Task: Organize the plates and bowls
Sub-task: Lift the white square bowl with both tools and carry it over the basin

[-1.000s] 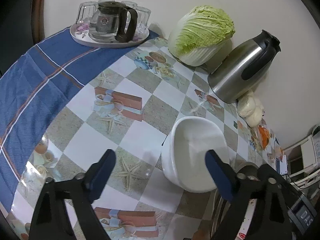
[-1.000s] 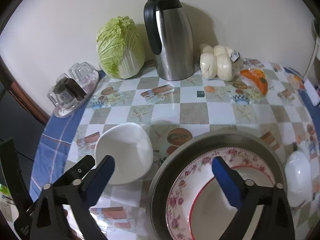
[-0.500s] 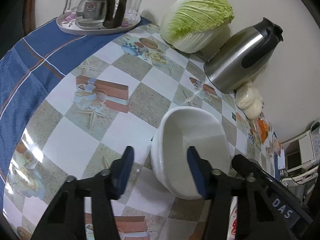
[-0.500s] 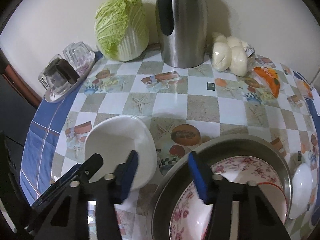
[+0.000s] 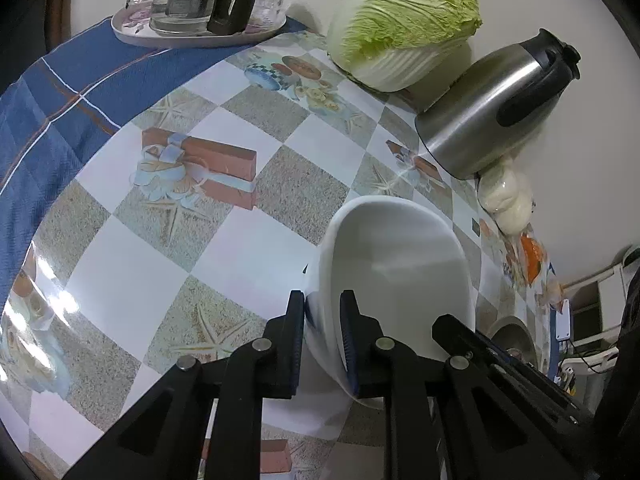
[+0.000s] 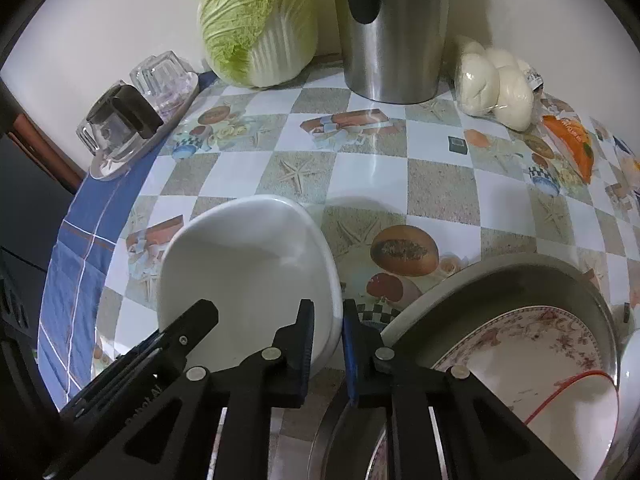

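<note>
White and glossy, the bowl [image 5: 400, 276] sits on the checked worktop [image 5: 180, 216], just beside a grey metal basin [image 6: 516, 280] that holds a flower-rimmed plate [image 6: 532, 364]. The left tool [image 5: 322, 340] is closing on the bowl's near-left rim, one finger outside the wall and one inside, both touching it. The right tool [image 6: 328, 344] has come down to its narrowest on the opposite rim, next to the basin, with the wall pinched between its pads. Farther back, along the wall, stand a napa cabbage [image 6: 256, 20], a steel thermos jug [image 6: 392, 28] and a bag of white buns [image 6: 496, 80]. A tray with a glass pot [image 5: 200, 0] rests on a blue cloth [image 5: 60, 92].
</note>
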Demonstrator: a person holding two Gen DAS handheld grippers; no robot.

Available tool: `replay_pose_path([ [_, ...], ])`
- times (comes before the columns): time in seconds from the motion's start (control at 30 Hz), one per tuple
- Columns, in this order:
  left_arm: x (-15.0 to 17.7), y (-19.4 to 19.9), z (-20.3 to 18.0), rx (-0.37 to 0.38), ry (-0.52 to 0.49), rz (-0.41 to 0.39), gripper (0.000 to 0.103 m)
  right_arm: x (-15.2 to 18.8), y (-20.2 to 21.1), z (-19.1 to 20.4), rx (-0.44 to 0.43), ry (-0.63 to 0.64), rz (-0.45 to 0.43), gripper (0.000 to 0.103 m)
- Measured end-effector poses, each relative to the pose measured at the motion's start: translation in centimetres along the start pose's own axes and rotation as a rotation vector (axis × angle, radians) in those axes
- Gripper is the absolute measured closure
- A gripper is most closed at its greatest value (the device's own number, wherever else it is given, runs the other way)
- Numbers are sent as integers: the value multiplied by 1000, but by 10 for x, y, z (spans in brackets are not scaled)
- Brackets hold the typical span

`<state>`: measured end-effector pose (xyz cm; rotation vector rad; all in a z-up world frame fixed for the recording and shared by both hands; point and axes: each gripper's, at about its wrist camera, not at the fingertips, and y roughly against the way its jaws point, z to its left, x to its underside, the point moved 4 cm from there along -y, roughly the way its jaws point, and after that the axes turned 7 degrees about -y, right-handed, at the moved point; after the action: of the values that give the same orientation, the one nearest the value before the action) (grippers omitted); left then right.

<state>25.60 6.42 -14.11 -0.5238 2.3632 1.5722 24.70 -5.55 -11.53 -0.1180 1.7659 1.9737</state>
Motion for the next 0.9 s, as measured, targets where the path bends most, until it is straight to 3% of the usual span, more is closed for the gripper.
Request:
replay_pose_path([
  [0.37, -7, 22, -5, -31, -52, -31, 86, 4, 16, 9, -36, 9, -25, 88],
  [0.9, -3, 112, -72, -34, -258, -181, 86, 14, 115, -18, -173, -83, -187, 88],
])
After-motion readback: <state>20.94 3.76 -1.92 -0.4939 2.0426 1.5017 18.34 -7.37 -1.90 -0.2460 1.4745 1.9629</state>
